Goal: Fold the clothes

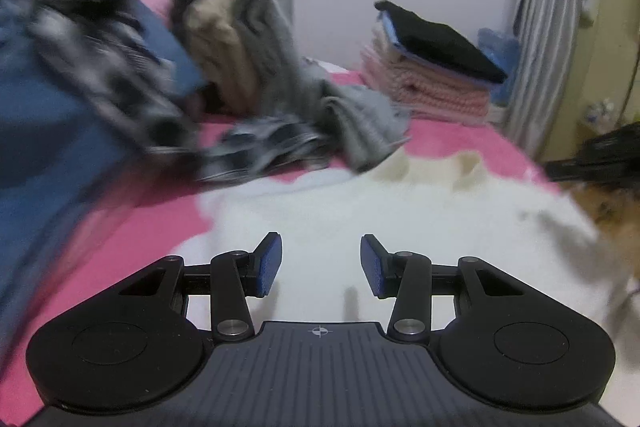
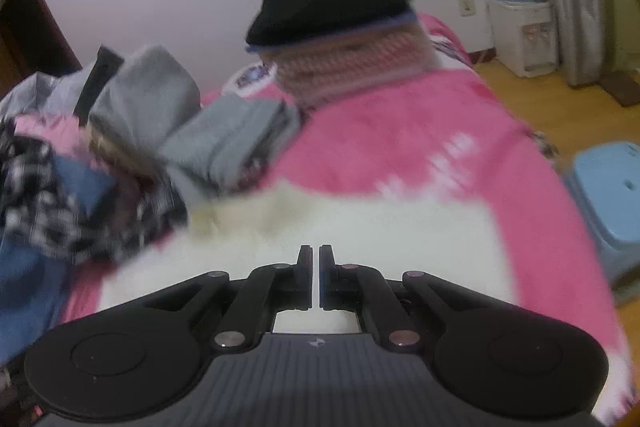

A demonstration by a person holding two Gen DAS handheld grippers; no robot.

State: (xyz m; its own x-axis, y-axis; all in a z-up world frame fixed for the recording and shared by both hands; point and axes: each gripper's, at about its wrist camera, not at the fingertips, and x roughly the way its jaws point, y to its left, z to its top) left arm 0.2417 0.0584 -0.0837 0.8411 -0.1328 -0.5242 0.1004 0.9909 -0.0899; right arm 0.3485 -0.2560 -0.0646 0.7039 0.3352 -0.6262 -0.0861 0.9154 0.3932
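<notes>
Home bedroom. Pink bed (image 2: 400, 147) taking up most of room, clothes pile (image 1: 100, 47) lying on it, folded stack (image 2: 344, 39) sitting by wall, curtain (image 1: 548, 27) hanging, blue stool (image 2: 612, 195) standing on wood floor (image 2: 532, 107).

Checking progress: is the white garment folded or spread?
Spread: the white garment lies flat across the pink bedspread, no fold visible.

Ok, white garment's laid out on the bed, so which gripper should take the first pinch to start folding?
Left, probably. The left gripper is open over the white garment, ready to close on fabric. The right gripper is shut with nothing seen between its fingers, and must open first.
</notes>
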